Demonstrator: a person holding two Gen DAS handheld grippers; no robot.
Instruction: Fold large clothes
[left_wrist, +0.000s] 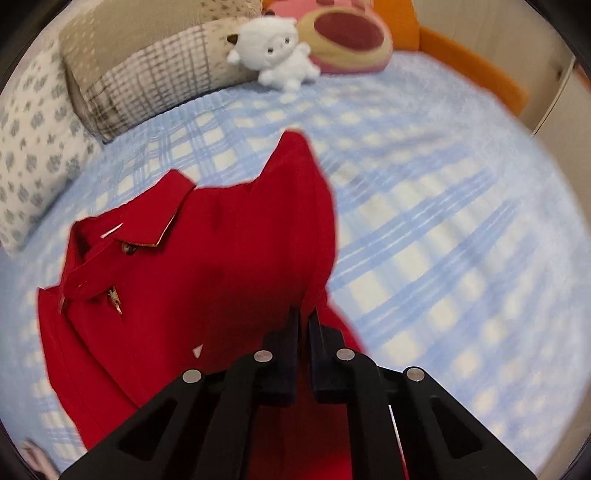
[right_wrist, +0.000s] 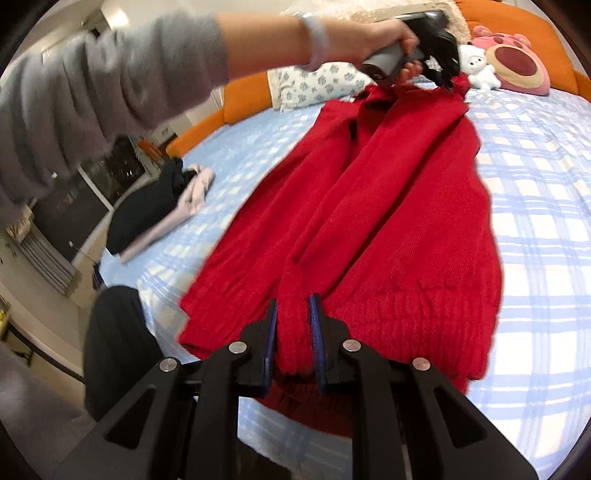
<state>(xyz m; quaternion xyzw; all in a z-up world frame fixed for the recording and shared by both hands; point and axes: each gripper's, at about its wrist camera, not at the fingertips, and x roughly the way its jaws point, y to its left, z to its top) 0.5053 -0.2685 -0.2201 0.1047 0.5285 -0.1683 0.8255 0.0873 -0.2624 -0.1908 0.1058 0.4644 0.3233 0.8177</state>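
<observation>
Blue checked bedsheet (right_wrist: 535, 206) takes up most of both shots, with the red coat (right_wrist: 388, 206) laid long across it, the left gripper (left_wrist: 303, 314) pinched shut on a fold up by the collar and the right gripper (right_wrist: 293, 306) clamped on the ribbed hem. Stretched like that, I reckon the thick fabric could slip out of one pinch and leave the fold crooked. Only the right-wrist view shows the grey sleeve (right_wrist: 92, 96) and the dark clothes pile (right_wrist: 155, 206); the left one shows the collar buttons up close.

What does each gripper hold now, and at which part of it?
Both hold the red coat. The left gripper pinches its shoulder end near the collar; the right gripper grips a fold at the ribbed hem.
</observation>
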